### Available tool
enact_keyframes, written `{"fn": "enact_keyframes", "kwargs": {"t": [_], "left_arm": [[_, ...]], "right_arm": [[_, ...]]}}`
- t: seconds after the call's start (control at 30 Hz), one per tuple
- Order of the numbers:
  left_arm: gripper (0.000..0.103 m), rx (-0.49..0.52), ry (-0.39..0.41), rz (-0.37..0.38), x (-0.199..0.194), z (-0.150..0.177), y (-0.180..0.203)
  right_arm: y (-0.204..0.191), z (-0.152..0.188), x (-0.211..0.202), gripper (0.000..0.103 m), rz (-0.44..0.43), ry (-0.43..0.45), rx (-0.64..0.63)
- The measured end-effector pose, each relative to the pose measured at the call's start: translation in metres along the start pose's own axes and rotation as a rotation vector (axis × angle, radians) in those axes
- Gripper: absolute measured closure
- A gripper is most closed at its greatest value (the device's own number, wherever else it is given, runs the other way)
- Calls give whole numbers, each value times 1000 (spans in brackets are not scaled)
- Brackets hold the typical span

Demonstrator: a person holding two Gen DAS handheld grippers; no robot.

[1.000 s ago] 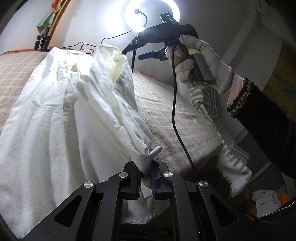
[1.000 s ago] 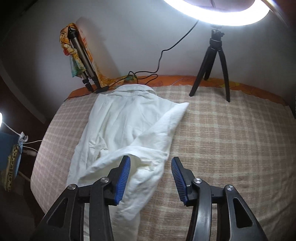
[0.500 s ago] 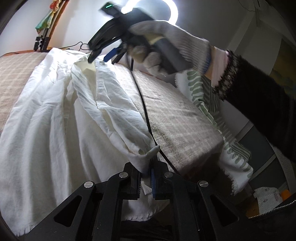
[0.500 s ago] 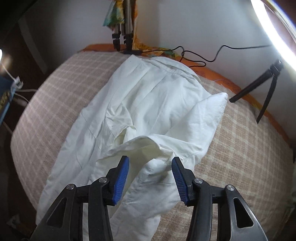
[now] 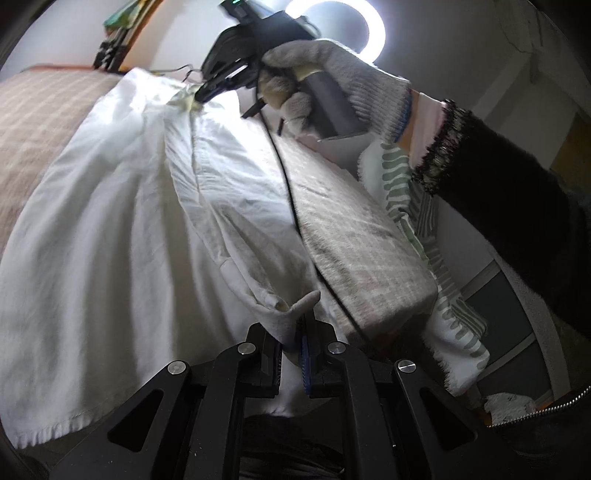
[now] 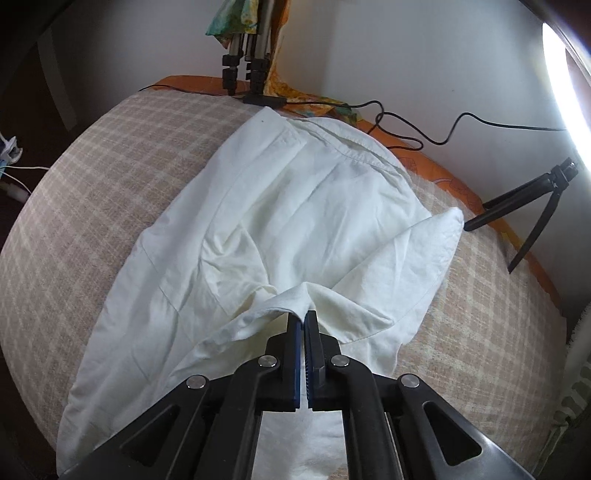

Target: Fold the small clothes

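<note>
The left gripper point(image 5: 291, 343) has its jaws squeezed together on a corner of the white shirt point(image 5: 122, 258), and a little tip of cloth pokes up just above them. The right gripper point(image 6: 303, 328) has its jaws pressed tight too, with a fold of the same shirt point(image 6: 280, 206) pinched between the blue pads point(image 6: 295, 350). From the right jaws the cloth rises into a small ridge and then spreads away in front, wide and wrinkled. The shirt lies on a bed cover point(image 6: 92, 177) with tan and cream checks, and its collar is at the far end, away from the jaws. One flap of the shirt sticks out to the right of the jaws with a pointed corner. In the left wrist view the shirt runs from the jaws up and away, and the right gripper point(image 5: 207, 92) bites the cloth at the far end. A gloved hand point(image 5: 332, 85) holds that gripper, and a black cable point(image 5: 288, 192) hangs from it down across the bed cover. To the right of the left jaws a white towel with green stripes point(image 5: 417, 221) hangs over the side of the bed. Far ahead, by the wall, stand a ring light point(image 5: 373, 33), a small black tripod point(image 6: 524, 214) and some folded tripod legs point(image 6: 243, 62).
</note>
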State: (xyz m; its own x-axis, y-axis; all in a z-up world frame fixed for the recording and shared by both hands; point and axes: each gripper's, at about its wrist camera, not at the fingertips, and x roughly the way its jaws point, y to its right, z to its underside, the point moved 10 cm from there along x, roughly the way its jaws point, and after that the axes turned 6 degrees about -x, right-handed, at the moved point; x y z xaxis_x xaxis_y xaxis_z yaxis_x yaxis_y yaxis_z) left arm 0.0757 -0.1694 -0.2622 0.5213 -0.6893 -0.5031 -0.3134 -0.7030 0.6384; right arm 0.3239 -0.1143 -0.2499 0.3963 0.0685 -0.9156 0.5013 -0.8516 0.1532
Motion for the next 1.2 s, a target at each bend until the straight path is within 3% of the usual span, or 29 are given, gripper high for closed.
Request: {"fn": "enact_keyframes", "kwargs": {"t": [0.13, 0.23, 0.3, 0.4, 0.5, 0.57, 0.6, 0.67, 0.77, 0.87, 0.97, 1.03, 1.2], "left_arm": [[96, -18, 2, -8, 0, 1, -5], [96, 2, -5, -10, 1, 2, -2], [96, 4, -13, -3, 3, 3, 0], [96, -18, -26, -6, 1, 3, -6], [96, -24, -41, -13, -6, 5, -12], [95, -19, -48, -22, -10, 5, -12], [90, -16, -50, -29, -14, 5, -13], [88, -24, -68, -28, -21, 7, -14], [80, -33, -102, -27, -32, 12, -16], [79, -35, -112, -29, -50, 12, -17], [79, -1, -77, -38, -70, 0, -13], [68, 17, -57, -41, -77, -12, -12], [66, 54, -75, -43, -66, -32, -10]], "right_arm": [[4, -3, -15, 91, -104, 77, 76], [19, 3, -19, 88, -57, 66, 87], [25, 8, -16, 70, -53, 43, 99], [18, 15, -2, 70, -67, 5, 91], [-3, 23, 19, 68, -186, -27, 118], [-9, 25, 25, 68, -206, -27, 131], [-10, 26, 23, 68, -228, -15, 143], [-9, 27, 7, 69, -316, 30, 184], [4, 37, -30, 69, -333, 109, 208], [19, 62, -65, 69, -348, 172, 253], [29, 108, -91, 67, -310, 215, 285], [26, 147, -100, 67, -293, 218, 300], [1, 233, -100, 67, -337, 180, 350]]}}
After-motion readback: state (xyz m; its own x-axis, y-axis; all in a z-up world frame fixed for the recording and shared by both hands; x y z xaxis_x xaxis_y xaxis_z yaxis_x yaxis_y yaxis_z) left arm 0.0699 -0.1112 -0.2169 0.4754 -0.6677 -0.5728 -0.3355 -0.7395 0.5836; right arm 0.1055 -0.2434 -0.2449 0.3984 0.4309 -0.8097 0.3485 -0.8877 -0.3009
